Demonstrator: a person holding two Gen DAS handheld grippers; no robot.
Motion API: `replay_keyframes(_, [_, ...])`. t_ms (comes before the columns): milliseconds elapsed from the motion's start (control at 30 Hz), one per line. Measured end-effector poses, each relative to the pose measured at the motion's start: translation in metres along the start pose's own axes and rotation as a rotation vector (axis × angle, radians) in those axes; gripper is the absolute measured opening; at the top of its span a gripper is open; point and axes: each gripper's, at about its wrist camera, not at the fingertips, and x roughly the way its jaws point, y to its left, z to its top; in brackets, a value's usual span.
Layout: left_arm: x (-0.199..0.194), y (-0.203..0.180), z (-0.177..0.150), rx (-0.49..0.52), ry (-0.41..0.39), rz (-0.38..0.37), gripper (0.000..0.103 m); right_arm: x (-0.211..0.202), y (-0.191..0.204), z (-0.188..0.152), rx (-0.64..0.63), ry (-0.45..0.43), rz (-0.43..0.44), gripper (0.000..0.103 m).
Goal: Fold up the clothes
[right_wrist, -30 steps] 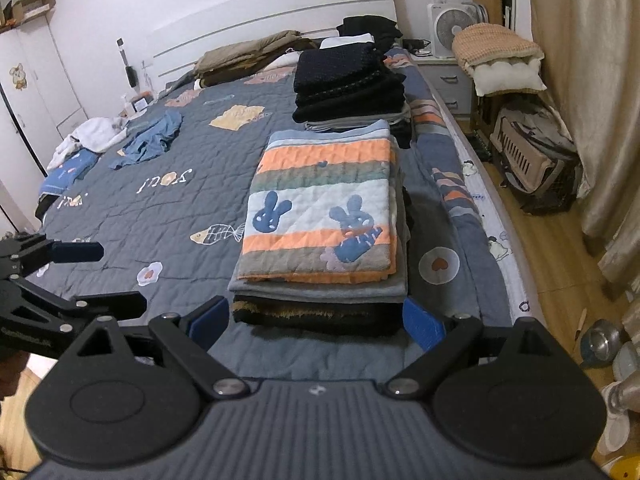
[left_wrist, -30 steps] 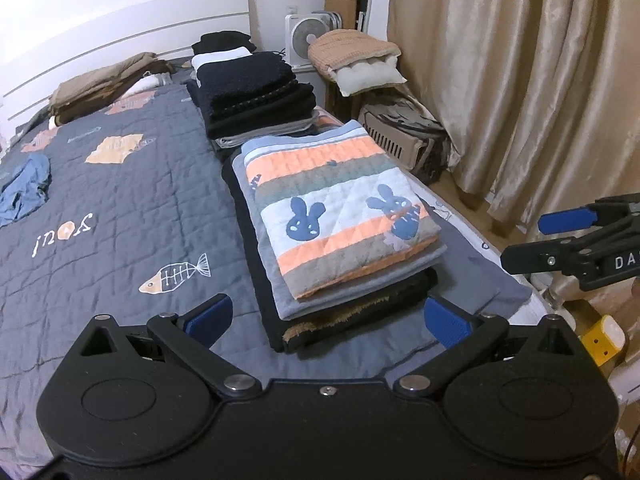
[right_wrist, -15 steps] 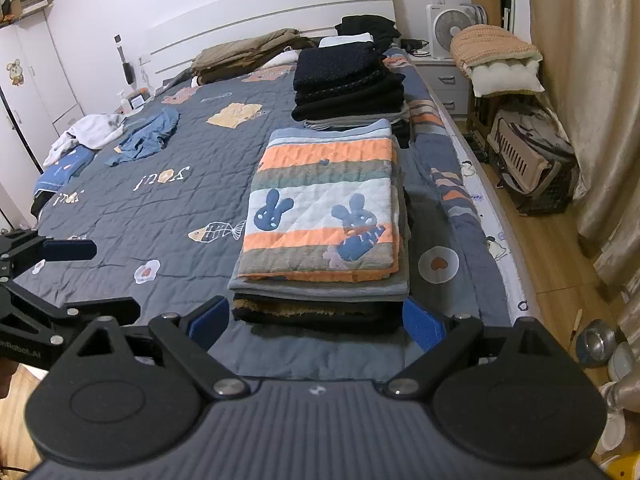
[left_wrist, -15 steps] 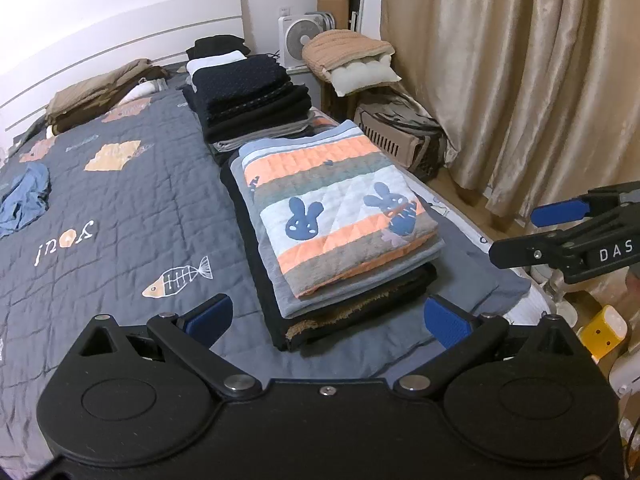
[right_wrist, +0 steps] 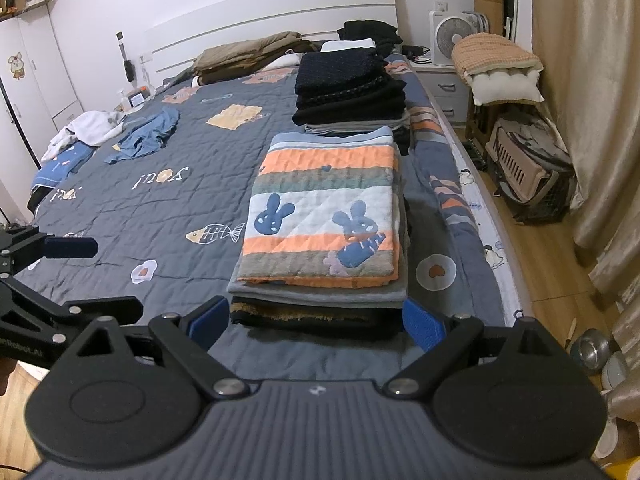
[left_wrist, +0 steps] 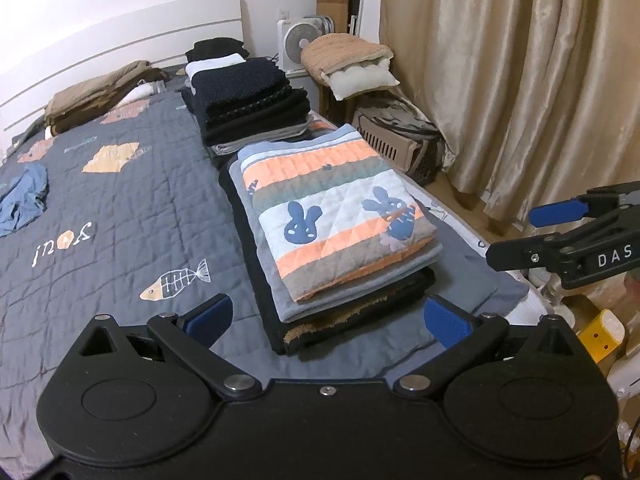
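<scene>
While both the left gripper [left_wrist: 326, 316] and the right gripper [right_wrist: 316, 318], lettered "DAS", hover with jaws apart and empty at the bed's [right_wrist: 168, 200] near edge, the folded orange-striped rabbit-print blanket [right_wrist: 324, 208] tops a stack by the right edge, dark folded clothes [right_wrist: 348, 80] stacked beyond

White fan [right_wrist: 451, 35] on grey nightstand [right_wrist: 444, 88], pet carrier [right_wrist: 524, 168] beside beige curtains [left_wrist: 520, 80].

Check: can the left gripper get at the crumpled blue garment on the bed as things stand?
Probably yes. The left gripper is open and empty, and only bare quilt lies between it and the crumpled blue garment. The folded stack sits off to its right, out of the way.
</scene>
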Motion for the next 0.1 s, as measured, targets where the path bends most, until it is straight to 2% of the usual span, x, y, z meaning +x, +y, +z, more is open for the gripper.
replay_keyframes(100, [-0.0003, 0.0013, 0.0006, -0.016, -0.005, -0.006, 0.103, -0.0002, -0.0001, -0.0001, -0.001, 0.001, 0.000, 0.093])
